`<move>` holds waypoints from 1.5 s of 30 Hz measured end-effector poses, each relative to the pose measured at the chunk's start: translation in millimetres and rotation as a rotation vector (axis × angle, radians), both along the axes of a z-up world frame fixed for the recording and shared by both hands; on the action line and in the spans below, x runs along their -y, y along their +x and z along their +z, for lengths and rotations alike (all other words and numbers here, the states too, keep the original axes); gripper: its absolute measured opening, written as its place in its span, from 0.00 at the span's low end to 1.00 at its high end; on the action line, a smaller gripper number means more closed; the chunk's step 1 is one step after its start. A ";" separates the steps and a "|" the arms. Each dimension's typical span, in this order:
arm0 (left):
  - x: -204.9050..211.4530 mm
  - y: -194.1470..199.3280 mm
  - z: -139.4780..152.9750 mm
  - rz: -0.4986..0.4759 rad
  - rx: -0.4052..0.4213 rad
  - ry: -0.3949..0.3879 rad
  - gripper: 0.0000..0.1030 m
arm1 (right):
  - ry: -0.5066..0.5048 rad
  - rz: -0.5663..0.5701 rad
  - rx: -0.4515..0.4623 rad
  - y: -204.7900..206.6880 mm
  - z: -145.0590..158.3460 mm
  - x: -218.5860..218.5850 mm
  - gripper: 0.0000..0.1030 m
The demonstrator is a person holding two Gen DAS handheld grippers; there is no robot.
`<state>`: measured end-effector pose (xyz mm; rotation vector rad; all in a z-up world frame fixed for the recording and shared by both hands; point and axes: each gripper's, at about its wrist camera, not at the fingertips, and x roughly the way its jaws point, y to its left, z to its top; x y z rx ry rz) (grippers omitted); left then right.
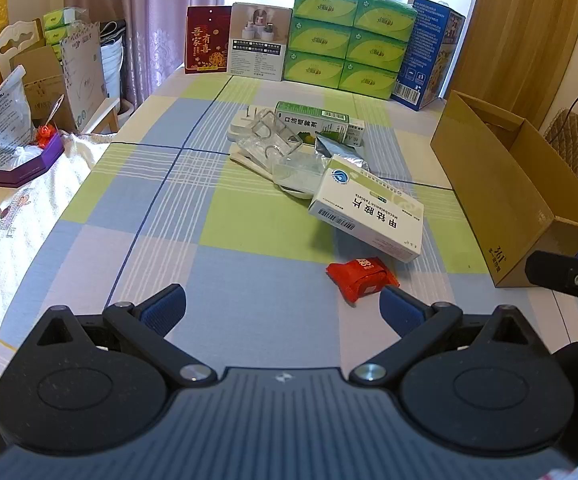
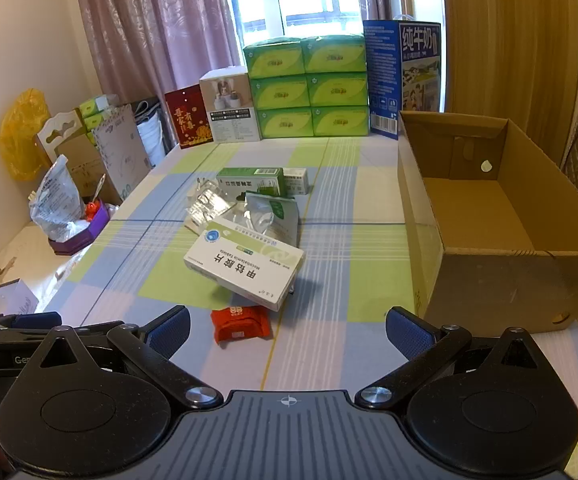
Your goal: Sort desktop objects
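**A:** Desktop clutter sits in a loose heap mid-table on the checked cloth (image 2: 329,344). Where is it relative to the fingers?

**B:** Ahead of both grippers. The left gripper (image 1: 283,310) has its jaws spread wide and holds nothing; the red packet (image 1: 361,278) lies just beyond its right fingertip (image 1: 399,308), nearly touching it in the left wrist view. The right gripper (image 2: 288,332) is equally wide and empty, and from its camera the same red packet (image 2: 240,323) lies between the fingers, nearer the left one.

**A:** And the white medicine box (image 2: 245,266)?

**B:** Just behind the red packet, its near corner hanging over it. It is tilted, the far end propped on the heap. Its long axis runs diagonally, from far-left to near-right in both views, with the printed top face up.

**A:** What else is in the heap?

**B:** A silver foil pouch (image 2: 271,216), a green box (image 2: 251,180) lying on its long side across the table, and clear plastic packaging (image 1: 275,140) over something white.

**A:** The carton?

**B:** An open cardboard box (image 2: 489,268) stands to the right of the heap, apart from it. From the right wrist camera it looks empty.

**A:** Background?

**B:** Stacked green tissue packs (image 1: 347,40) and a blue milk carton (image 2: 403,76) line the far edge.
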<state>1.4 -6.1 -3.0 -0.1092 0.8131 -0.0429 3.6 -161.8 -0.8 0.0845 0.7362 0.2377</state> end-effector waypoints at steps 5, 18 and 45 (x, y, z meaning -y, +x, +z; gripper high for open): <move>-0.2 -0.1 -0.3 0.000 -0.001 0.001 0.99 | 0.001 0.000 -0.002 0.9 -0.8 -0.1 0.98; -2.1 -1.6 -1.5 0.000 -0.001 0.001 0.99 | -0.003 0.002 -0.002 1.5 -1.6 -1.5 0.98; -3.9 -3.9 -4.2 0.003 -0.004 -0.007 0.99 | -0.012 0.004 -0.004 2.2 -3.2 -3.7 0.98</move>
